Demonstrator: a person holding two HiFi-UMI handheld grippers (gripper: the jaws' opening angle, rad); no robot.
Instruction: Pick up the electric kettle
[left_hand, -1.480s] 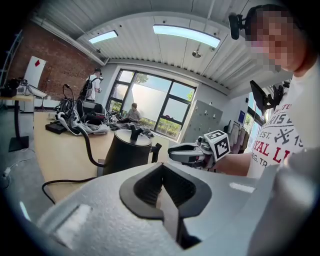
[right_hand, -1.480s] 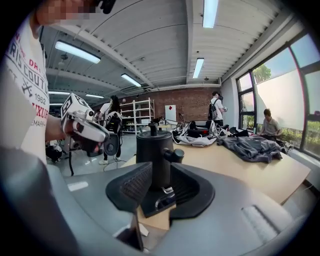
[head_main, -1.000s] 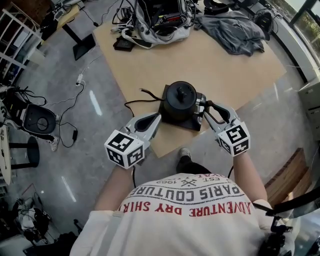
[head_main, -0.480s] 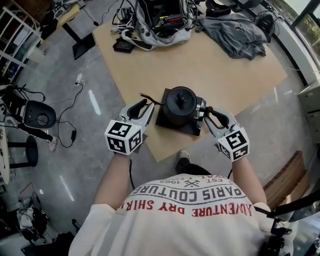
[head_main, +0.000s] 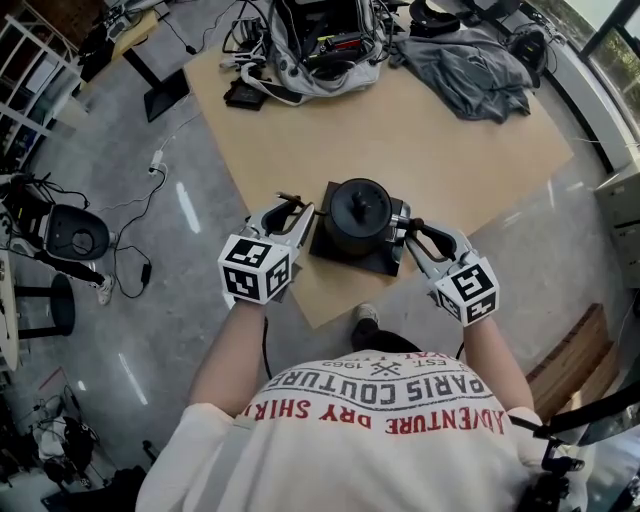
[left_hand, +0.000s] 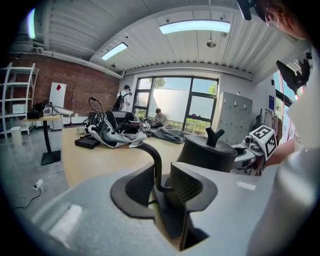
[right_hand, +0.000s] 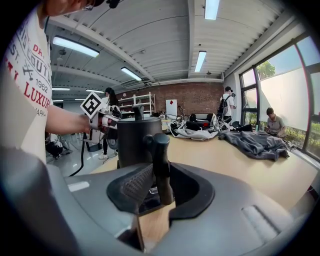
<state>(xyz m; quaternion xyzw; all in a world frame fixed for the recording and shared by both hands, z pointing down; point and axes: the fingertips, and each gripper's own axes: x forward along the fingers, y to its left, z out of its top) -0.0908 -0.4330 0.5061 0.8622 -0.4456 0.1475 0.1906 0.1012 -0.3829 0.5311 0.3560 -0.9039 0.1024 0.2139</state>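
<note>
A black electric kettle (head_main: 360, 210) with a knobbed lid stands on its black base (head_main: 330, 250) near the corner of the wooden table (head_main: 450, 150). My left gripper (head_main: 293, 212) is at its left side. Its jaws have just been opening, and they stand wide around the thin curved spout (left_hand: 155, 155), whose foot lies against the right pad. In the left gripper view, the left gripper (left_hand: 161, 177) has the kettle body (left_hand: 207, 152) to its right. My right gripper (head_main: 412, 232) is at the kettle's right. Its jaws have been closing, and the right gripper (right_hand: 161, 182) is shut on the upright handle (right_hand: 161, 160).
At the table's far end lie a grey garment (head_main: 465, 60), a pile of bags and cables (head_main: 320, 40) and a flat black item (head_main: 245, 92). The table corner ends just before the person's shoe (head_main: 370, 315). Cables and a round black device (head_main: 75, 235) lie on the floor at left.
The left gripper has moved forward to the kettle's left side, and its jaws have gone from shut to wide around the spout. The right gripper stayed at the handle with its jaws narrower.
</note>
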